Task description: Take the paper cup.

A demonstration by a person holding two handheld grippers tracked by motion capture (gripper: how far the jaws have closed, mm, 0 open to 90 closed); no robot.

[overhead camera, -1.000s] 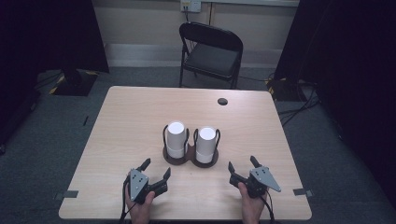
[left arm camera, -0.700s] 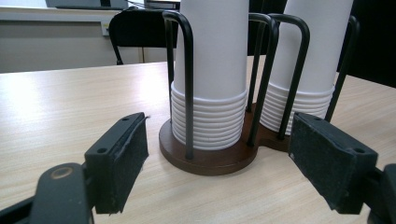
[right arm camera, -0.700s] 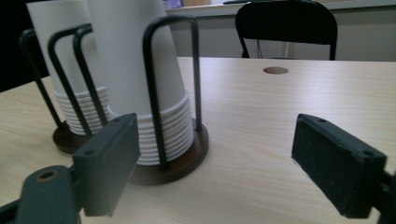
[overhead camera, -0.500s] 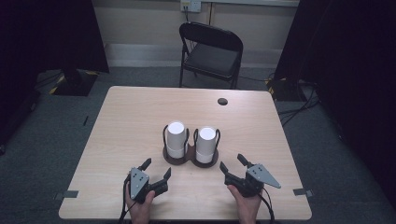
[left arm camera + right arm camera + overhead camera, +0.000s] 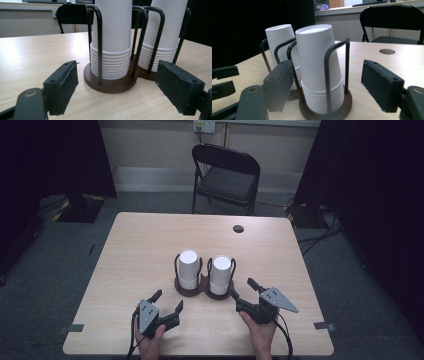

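Two stacks of upturned white paper cups stand in a dark wooden double holder (image 5: pixel 202 291) with black wire loops, mid-table: a left stack (image 5: pixel 188 268) and a right stack (image 5: pixel 220 273). My left gripper (image 5: pixel 168 300) rests open near the front edge, a short way in front of the left stack (image 5: pixel 111 37), its jaws wide apart and holding nothing. My right gripper (image 5: pixel 242 288) is open just right of the holder, angled toward the right stack (image 5: pixel 317 65), which stands framed between its black pads (image 5: pixel 382 85). The left gripper's jaws (image 5: pixel 223 80) also show at the far left of the right gripper view.
The light wooden table (image 5: pixel 140 250) has a dark round cable hole (image 5: pixel 238 228) at its back right. A black folding chair (image 5: pixel 227 175) stands behind the table. Cables lie on the grey floor at the right.
My right gripper has moved forward and left, turning toward the right cup stack. The left gripper and the cups have stayed put.
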